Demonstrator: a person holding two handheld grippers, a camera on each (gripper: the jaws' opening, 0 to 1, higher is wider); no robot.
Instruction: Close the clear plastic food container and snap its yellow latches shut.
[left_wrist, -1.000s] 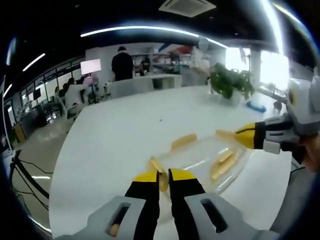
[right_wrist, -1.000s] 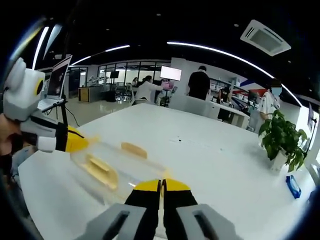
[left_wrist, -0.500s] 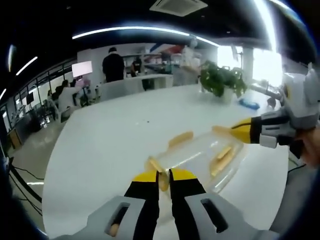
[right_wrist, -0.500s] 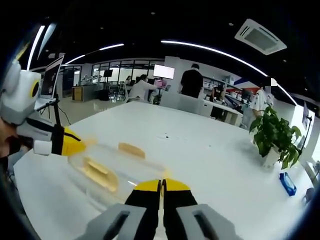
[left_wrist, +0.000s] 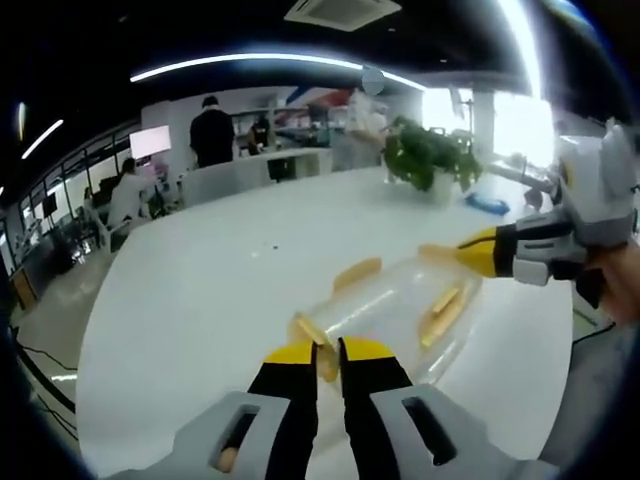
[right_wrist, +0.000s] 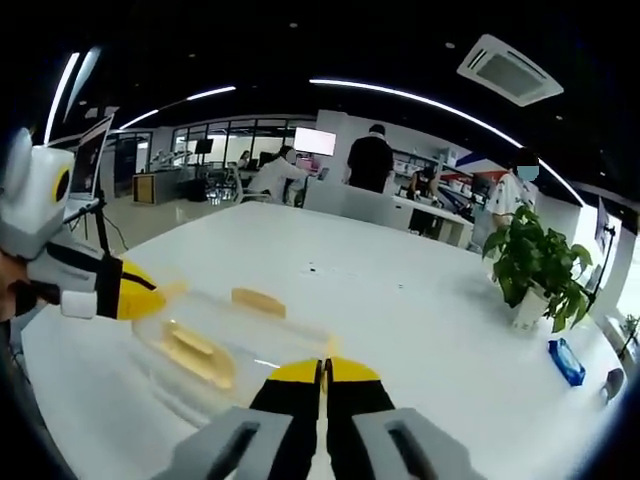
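Nothing moved; both grippers still pinch container latches.

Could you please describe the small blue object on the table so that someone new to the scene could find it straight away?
Start from the big white table and look to its far side, where a potted plant stands. The blue object lies flat on the tabletop just beside the plant's white pot, on the side away from the clear container. It is the one blue thing on the table.
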